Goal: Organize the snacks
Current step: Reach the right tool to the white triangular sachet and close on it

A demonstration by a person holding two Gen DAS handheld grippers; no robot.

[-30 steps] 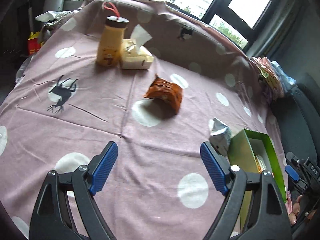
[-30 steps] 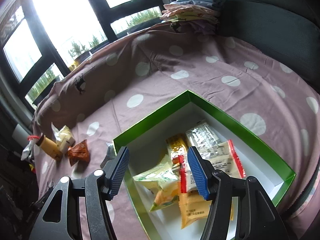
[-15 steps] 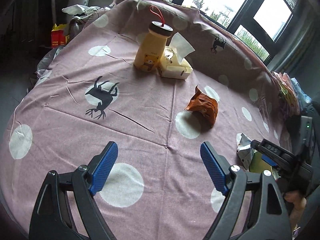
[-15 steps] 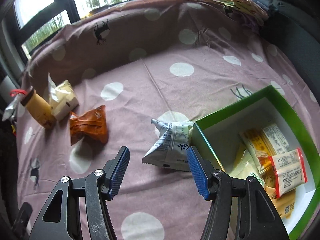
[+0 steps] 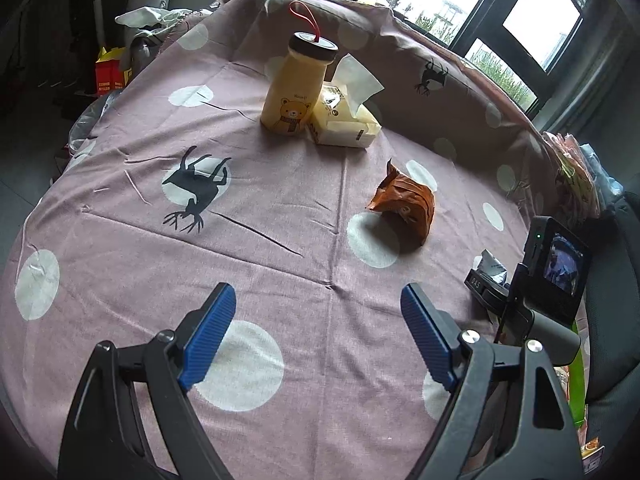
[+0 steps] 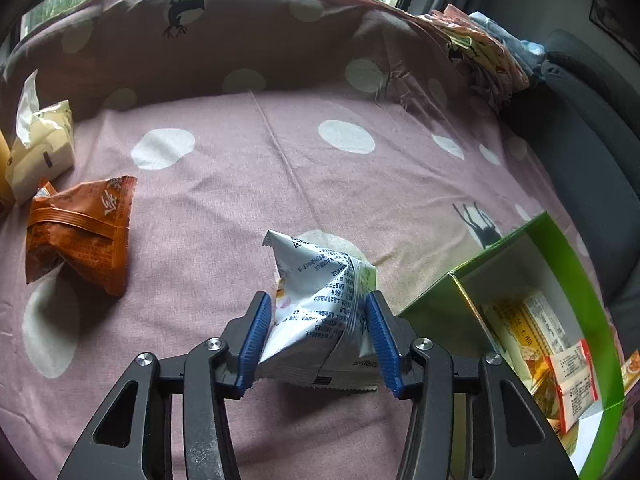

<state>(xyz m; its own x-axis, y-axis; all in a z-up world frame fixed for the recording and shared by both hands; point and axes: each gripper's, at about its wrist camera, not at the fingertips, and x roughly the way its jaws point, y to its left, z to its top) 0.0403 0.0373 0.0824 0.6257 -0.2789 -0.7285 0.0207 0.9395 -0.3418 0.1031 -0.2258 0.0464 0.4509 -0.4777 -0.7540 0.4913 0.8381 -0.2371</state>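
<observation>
My right gripper (image 6: 318, 334) has closed around a white snack packet with blue print (image 6: 320, 308), its blue pads touching both sides of the packet on the cloth. A green box (image 6: 600, 320) just to the right holds several snack packets. An orange snack packet (image 6: 80, 232) lies at the left; it also shows in the left wrist view (image 5: 406, 204). My left gripper (image 5: 316, 336) is open and empty above the purple dotted cloth. The right gripper's body and camera (image 5: 548, 272) hide most of the white packet (image 5: 492, 266) there.
A yellow bear bottle (image 5: 298, 88) and a tissue pack (image 5: 344, 120) stand at the back of the table. Folded cloths (image 6: 488, 44) lie on the dark sofa at the right. Red-yellow bags (image 5: 110, 76) sit on the floor at the left.
My right gripper moved forward and down onto the white packet and its jaws closed against it. My left gripper drew back and left; the right gripper came into its view.
</observation>
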